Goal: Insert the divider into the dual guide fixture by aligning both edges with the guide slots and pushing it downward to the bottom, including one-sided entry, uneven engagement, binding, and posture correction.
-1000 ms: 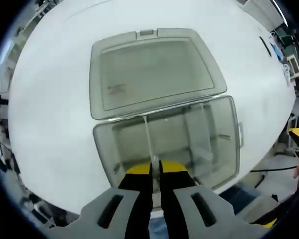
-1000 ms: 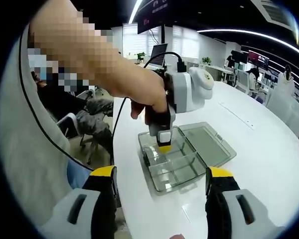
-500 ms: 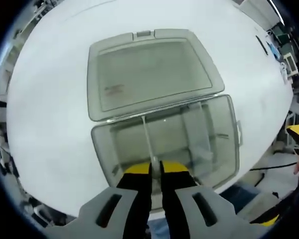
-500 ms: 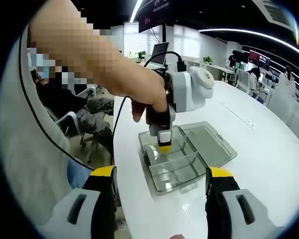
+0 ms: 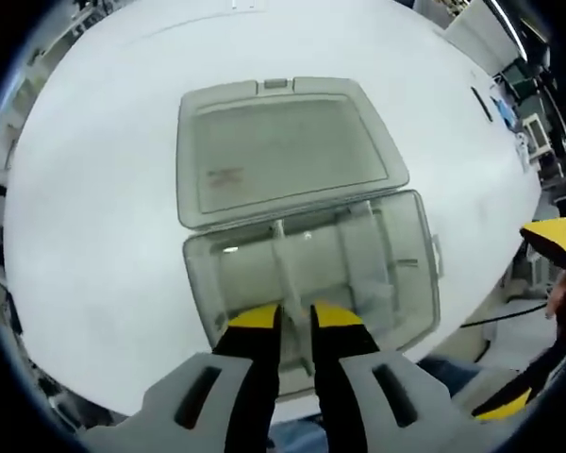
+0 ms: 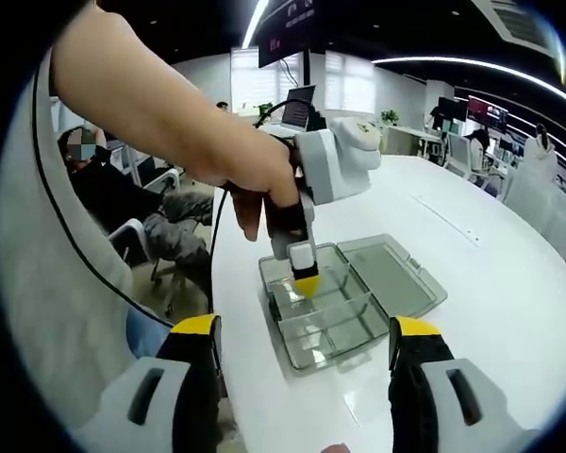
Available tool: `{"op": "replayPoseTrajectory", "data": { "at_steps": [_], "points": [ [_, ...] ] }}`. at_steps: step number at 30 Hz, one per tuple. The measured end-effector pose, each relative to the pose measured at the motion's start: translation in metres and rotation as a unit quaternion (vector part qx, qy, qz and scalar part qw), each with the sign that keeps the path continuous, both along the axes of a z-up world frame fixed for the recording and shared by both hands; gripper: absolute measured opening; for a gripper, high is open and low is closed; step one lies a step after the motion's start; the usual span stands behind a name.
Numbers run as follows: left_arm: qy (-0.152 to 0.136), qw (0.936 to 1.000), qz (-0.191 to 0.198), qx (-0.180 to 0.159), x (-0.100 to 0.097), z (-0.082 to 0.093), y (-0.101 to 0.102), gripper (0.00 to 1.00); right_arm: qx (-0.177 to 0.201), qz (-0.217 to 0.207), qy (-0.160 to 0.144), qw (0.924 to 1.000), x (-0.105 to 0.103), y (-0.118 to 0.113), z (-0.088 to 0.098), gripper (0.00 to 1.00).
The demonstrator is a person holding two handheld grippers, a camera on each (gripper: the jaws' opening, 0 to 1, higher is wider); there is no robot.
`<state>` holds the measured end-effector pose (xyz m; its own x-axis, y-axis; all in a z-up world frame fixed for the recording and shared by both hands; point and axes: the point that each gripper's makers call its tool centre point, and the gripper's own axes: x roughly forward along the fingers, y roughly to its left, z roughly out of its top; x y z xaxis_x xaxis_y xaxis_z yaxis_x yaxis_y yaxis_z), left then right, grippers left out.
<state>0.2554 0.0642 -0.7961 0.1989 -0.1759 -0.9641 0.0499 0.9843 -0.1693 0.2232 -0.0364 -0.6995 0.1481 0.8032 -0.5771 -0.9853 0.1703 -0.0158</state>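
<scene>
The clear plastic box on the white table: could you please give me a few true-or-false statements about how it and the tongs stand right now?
1. The box has its lid folded open flat. True.
2. The left tongs are clamped on the divider. False: the jaws stand apart, either side of it.
3. The right tongs hold the lid. False: they are open, away from the box.
4. The box sits on a white table. True.

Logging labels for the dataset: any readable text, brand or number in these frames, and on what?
None can be read.
Reddish mark on the open lid of the clear box: too blurred to read.
Red characters on the dark hanging screen behind the person: too small to read.
The left tool and right tool show no lettering.
</scene>
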Motion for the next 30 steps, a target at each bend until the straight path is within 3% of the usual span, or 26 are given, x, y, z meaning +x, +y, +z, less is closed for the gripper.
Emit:
{"op": "replayPoseTrajectory", "data": {
  "at_steps": [3, 12, 21, 30],
  "points": [
    [-0.003, 0.9996, 0.022, -0.015, -0.0019, 0.0037, 0.0019, 0.11, 0.003, 0.0, -0.001, 1.0, 0.0005, 0.0008, 0.0014, 0.7],
    [-0.004, 0.9992, 0.031, -0.024, 0.0, 0.0071, -0.0021, 0.04, 0.006, 0.001, 0.001, 1.0, 0.0024, 0.0013, 0.0025, 0.71],
    [0.009, 0.9998, 0.019, 0.003, -0.0002, 0.0053, -0.0019, 0.02, 0.007, -0.002, 0.001, 1.0, 0.0065, -0.0018, 0.0036, 0.7],
    [0.001, 0.9996, -0.001, 0.027, -0.0006, 0.004, -0.0037, 0.0, 0.007, -0.001, 0.001, 1.0, 0.0063, -0.0018, 0.0031, 0.7]
  ]
}}
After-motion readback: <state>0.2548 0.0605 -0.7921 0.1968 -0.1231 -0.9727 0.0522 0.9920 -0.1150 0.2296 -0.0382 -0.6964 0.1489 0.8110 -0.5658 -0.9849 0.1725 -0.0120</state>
